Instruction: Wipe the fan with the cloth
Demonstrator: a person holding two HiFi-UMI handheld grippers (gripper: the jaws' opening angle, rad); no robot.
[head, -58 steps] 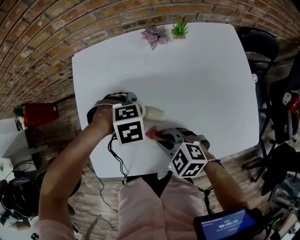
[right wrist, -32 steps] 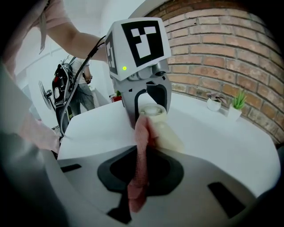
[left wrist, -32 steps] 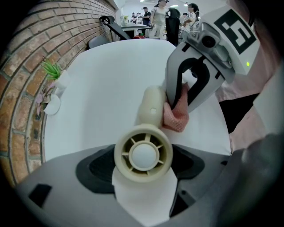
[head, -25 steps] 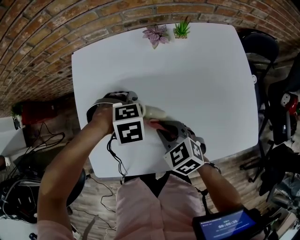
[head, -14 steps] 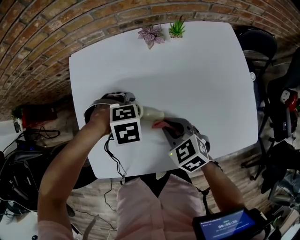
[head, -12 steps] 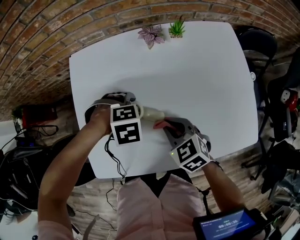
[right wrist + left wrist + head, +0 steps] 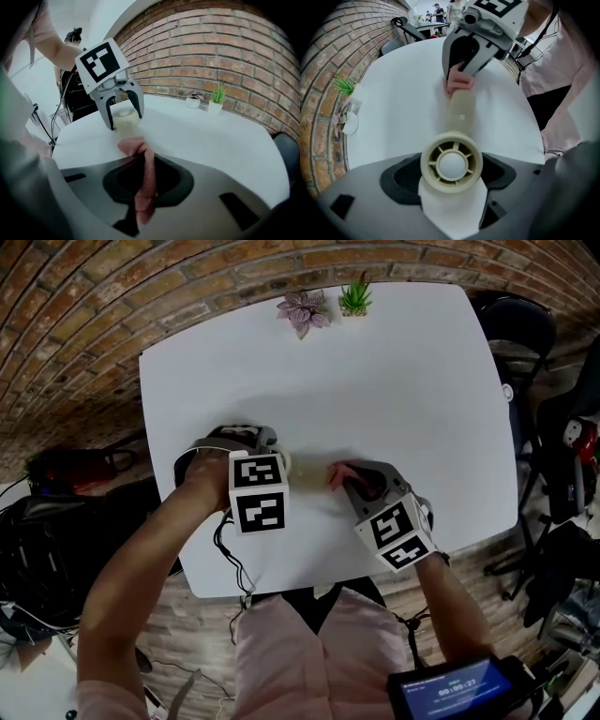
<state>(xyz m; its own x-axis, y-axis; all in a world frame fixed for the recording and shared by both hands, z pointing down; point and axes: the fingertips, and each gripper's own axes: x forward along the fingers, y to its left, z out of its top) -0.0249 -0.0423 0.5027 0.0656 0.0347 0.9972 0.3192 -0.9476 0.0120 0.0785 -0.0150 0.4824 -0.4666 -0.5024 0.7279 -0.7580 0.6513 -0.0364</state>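
While I am working over the white counter (image 7: 394,381), two small white pots are standing side by side at its far edge, close to the brick wall. The rounder pot (image 7: 193,104) is holding a purple-leaved plant (image 7: 302,311), and the pot beside it (image 7: 214,108) is holding a spiky green plant (image 7: 356,299). Both are sitting well apart from my hands.

The cream handheld fan (image 7: 451,163) is lying on the near half of the counter, between my two tools. Its long axis is running along the counter from my left side to my right. The round head is at the left end with its grille and hub facing upward, and the handle is pointing away toward my right tongs (image 7: 144,180).

My left tongs (image 7: 277,468) are pointing straight down and are gripping the fan's head from both sides, pinning it in place.

My right tongs are clamping shut on the pink cloth (image 7: 459,84), which is running up between the jaws and bunching beyond their tips. That bunched end is pressing against the far end of the fan's handle, just above the counter top.
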